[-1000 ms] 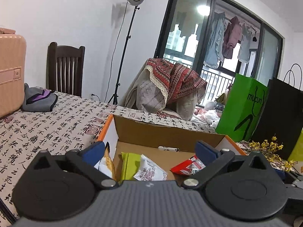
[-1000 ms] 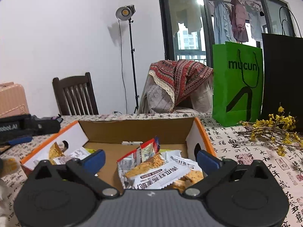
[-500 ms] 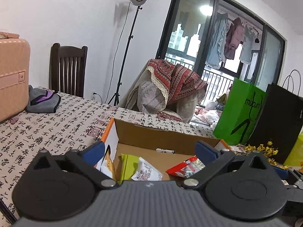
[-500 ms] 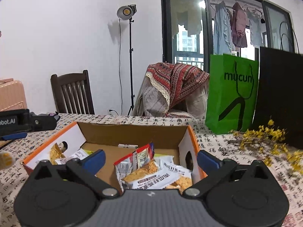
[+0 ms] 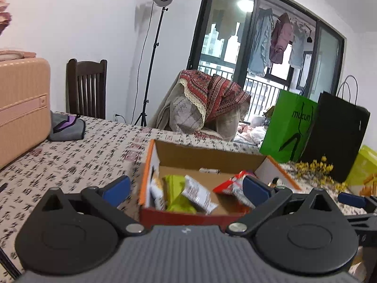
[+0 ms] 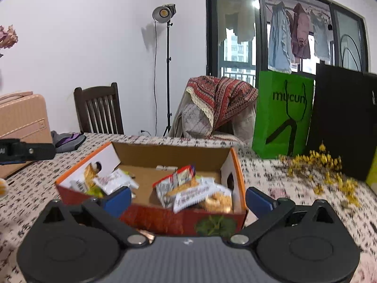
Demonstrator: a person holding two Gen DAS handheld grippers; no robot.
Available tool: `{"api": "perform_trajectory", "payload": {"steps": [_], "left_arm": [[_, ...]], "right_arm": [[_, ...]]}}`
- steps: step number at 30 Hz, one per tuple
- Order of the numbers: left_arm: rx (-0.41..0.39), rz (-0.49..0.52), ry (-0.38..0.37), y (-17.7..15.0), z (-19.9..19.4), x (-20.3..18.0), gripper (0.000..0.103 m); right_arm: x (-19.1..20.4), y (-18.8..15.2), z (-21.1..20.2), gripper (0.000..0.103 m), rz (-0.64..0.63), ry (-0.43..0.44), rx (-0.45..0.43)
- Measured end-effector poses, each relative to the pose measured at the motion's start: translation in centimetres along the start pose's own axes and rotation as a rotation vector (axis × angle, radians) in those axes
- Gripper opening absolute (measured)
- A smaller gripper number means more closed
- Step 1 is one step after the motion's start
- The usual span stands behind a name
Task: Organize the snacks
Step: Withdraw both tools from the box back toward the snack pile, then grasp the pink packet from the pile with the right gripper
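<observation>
Both grippers, left gripper and right gripper, gape wide and empty before the open orange-rimmed cardboard box (snack packets inside, blurred).

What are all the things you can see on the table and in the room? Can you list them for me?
box: one, cardboard with orange rims, open, on the table
snack packets: several, red, white and green, inside the box
table: one, white cloth with black writing
suitcase: one, peach, left end of the table
grey pouch: one, beside the suitcase
green bag: one, behind the box
black bag: one, right of the green bag
yellow flowers: one bunch, lying before the bags
chair: one, dark wood
lamp: one, on a stand
left gripper: open, blue pads
right gripper: open, blue pads
</observation>
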State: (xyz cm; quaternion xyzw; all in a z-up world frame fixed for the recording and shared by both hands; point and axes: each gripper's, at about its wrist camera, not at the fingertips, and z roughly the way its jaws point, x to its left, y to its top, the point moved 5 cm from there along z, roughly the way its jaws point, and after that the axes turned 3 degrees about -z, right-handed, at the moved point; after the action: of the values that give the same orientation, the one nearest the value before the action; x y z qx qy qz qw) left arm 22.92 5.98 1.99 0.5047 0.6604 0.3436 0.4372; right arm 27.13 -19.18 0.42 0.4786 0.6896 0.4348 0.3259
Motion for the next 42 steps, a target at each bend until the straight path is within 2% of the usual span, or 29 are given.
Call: {"api": "perform_trajectory", "payload": {"steps": [13, 18, 24, 31, 36, 42], "left_arm": [[0.058, 0.016, 0.020, -4.4, -4.0, 3.5, 0.103], [0.073, 0.010, 0.032, -5.2, -5.1, 4.7, 0.103], [0.084, 0.005, 0.040, -6.1, -6.1, 5.8, 0.103], [0.096, -0.010, 0.032, -6.7, -6.5, 6.5, 0.103], [0.104, -0.025, 0.037, -7.0, -6.6, 7.0, 0.103], [0.120, -0.044, 0.032, -7.5, -6.1, 7.3, 0.103]], "right_arm": [[1.6, -5.2, -3.5, 0.103, 0.057, 0.079, 0.055], [3.4, -6.9, -3.8, 0.103, 0.021, 0.115, 0.101], [6.2, -8.6, -2.6, 0.103, -0.047, 0.139, 0.193], [8.5, -9.7, 0.9, 0.103, -0.119, 0.135, 0.307], [8.3, -9.4, 2.9, 0.103, -0.113, 0.195, 0.332], [7.9, -9.2, 3.8, 0.103, -0.120, 0.213, 0.303]]}}
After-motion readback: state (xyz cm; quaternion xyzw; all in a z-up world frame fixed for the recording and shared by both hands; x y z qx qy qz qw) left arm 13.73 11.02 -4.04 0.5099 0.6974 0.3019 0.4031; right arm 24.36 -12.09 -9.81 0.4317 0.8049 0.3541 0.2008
